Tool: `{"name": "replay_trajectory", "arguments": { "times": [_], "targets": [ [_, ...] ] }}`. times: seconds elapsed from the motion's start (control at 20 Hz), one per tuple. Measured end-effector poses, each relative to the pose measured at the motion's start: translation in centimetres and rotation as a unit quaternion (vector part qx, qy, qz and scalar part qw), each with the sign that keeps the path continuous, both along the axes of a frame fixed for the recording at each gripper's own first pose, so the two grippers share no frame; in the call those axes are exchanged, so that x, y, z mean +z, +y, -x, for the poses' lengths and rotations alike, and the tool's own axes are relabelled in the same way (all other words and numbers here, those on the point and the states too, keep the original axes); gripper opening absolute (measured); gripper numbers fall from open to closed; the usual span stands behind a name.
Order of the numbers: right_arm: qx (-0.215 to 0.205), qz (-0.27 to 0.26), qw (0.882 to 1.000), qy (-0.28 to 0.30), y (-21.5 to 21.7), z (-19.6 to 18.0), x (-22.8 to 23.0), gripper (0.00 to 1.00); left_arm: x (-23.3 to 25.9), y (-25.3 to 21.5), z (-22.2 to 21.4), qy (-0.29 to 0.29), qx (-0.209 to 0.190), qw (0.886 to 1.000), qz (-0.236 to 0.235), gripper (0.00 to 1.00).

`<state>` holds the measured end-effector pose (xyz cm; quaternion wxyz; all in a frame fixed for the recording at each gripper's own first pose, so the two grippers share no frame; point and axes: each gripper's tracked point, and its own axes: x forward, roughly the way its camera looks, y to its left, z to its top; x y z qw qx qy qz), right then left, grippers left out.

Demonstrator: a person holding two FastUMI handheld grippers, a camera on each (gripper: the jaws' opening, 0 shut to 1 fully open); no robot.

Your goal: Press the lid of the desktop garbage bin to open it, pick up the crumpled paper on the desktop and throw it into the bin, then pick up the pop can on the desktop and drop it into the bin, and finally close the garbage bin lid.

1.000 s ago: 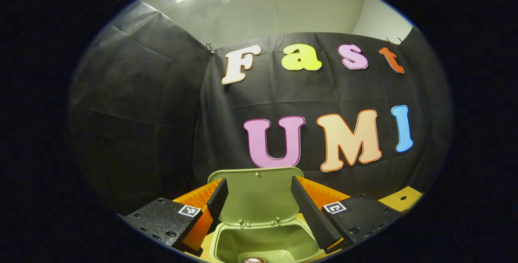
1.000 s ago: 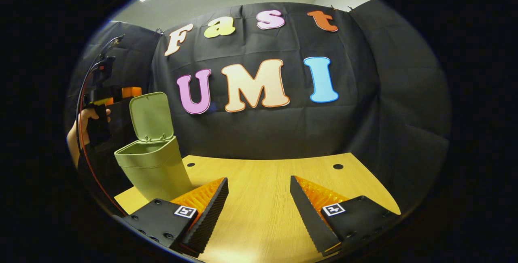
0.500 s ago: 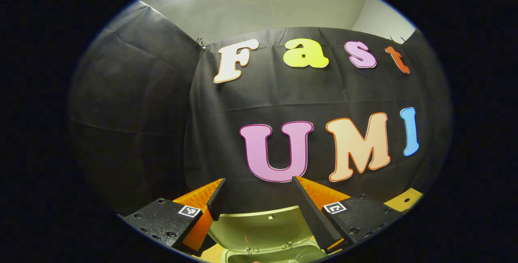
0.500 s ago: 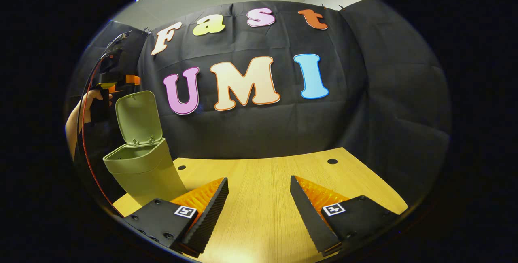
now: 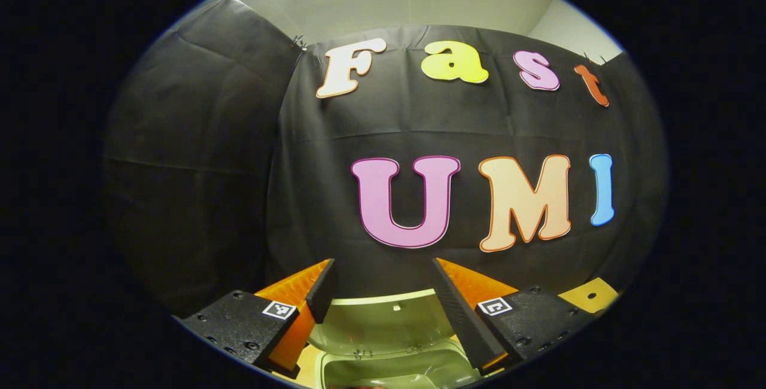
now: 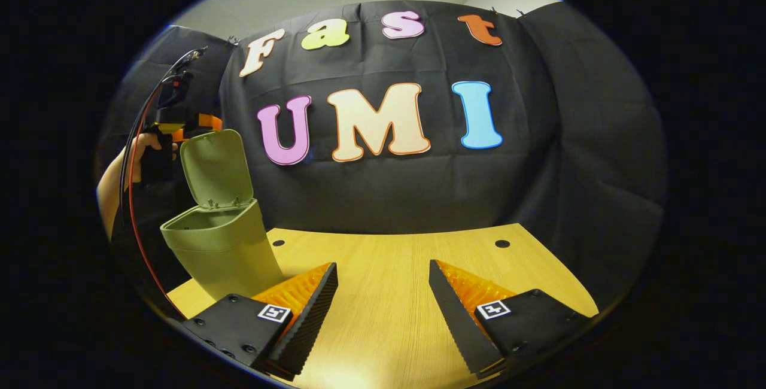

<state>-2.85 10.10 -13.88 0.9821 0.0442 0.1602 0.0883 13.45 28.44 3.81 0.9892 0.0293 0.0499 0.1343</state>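
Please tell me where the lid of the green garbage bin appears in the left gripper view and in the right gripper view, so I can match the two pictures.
Left gripper view: the lid stands raised at the bottom centre, between the two fingers of the left hand-held gripper.
Right gripper view: the lid stands raised at the left, above the bin body.
Shared landmark: the lid's hinge at the bin's back rim.
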Motion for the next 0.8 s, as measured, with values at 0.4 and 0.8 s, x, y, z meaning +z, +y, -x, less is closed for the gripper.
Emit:
{"name": "replay_trajectory", "arguments": {
  "times": [0.4, 0.8],
  "targets": [
    [0.046, -0.011, 0.999, -0.007, -1.4, -0.1, 1.3, 0.96, -2.0, -3.1, 5.5, 0.002, 0.019, 1.0, 0.0, 0.96],
    [0.087, -0.01, 0.996, 0.001, -0.3, 0.2, 0.9, 0.96, -5.7, -5.0, 8.9, 0.027, 0.021, 0.999, 0.002, 0.95]
  ]
}}
